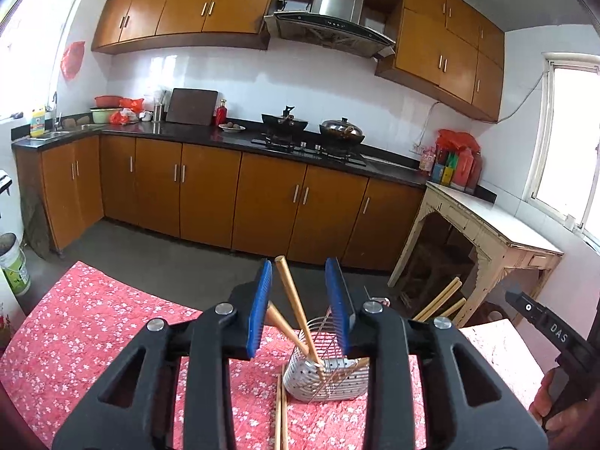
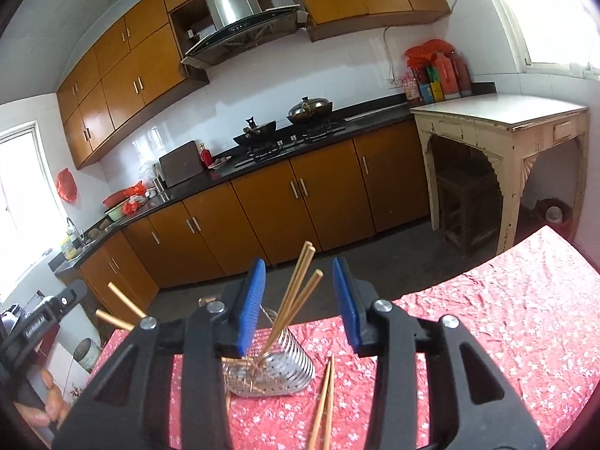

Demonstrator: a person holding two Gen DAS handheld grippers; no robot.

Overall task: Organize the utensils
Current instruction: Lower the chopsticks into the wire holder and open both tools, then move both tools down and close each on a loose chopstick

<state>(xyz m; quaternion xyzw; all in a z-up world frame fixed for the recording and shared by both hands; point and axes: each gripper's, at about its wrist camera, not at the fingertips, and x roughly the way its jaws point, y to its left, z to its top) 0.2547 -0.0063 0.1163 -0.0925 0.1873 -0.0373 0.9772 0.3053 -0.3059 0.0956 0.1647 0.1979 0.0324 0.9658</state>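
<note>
Both jaws stood partly open, empty: left gripper [image 1: 299, 296] & right gripper [image 2: 299, 294] above the holder [image 1: 325, 375] w/ chopsticks [image 2: 296, 300] on the table [image 1: 112, 322]. Risk: a jaw snagging leaning sticks could tip the light holder.

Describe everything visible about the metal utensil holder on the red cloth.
The utensil holder looks like shiny metal: wire rings form its curved upper wall, and a perforated sheet forms its lower body. It stands on the red floral tablecloth. Several wooden chopsticks lean out of it at different angles; two more loose chopsticks lie on the cloth right beside it. Neither gripper touches it.
</note>
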